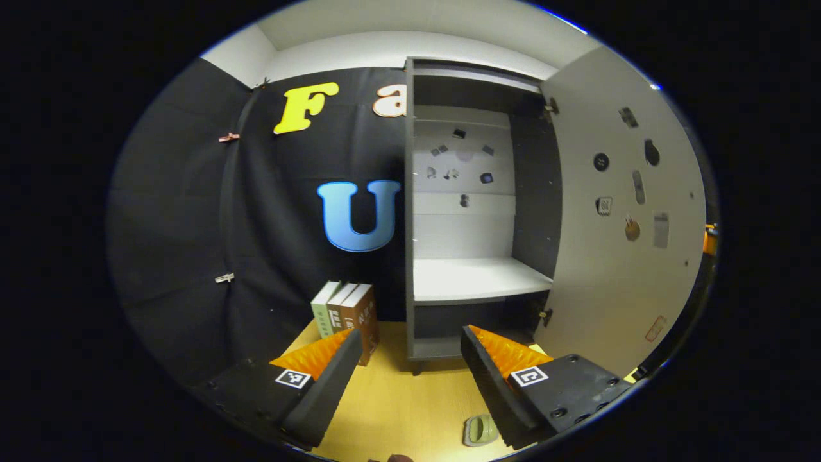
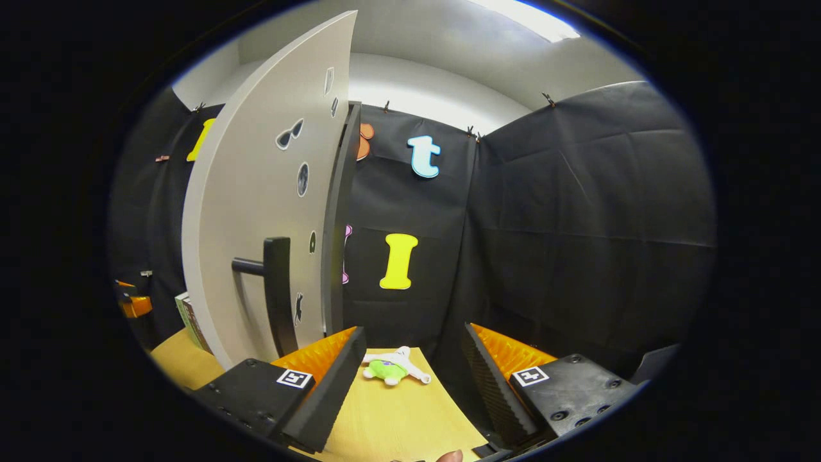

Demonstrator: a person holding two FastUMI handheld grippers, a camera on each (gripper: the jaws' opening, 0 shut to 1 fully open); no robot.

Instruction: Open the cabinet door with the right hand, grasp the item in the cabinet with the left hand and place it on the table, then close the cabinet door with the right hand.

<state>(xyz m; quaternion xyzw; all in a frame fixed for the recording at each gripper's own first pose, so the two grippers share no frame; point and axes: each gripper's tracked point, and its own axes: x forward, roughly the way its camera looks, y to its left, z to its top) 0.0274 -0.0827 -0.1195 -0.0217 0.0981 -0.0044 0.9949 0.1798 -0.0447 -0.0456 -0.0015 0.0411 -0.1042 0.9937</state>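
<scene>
The grey cabinet [image 1: 409,192] stands open on the wooden table [image 1: 397,398], its door [image 1: 616,212] swung out to the right. Its white shelf [image 1: 474,279] is bare. My left gripper [image 1: 410,333] is open in front of the cabinet's lower part, holding nothing. A small pale green object [image 1: 481,430] lies on the table close to its right finger. In the right gripper view, the door's outer face [image 2: 256,212] with its black handle [image 2: 277,295] is to the left. My right gripper [image 2: 414,330] is open and empty, just right of the door edge.
Three upright books [image 1: 346,314] stand on the table left of the cabinet. A green and white plush toy [image 2: 391,370] lies on the table beyond my right gripper's fingers. Black cloth walls close in behind and to the right.
</scene>
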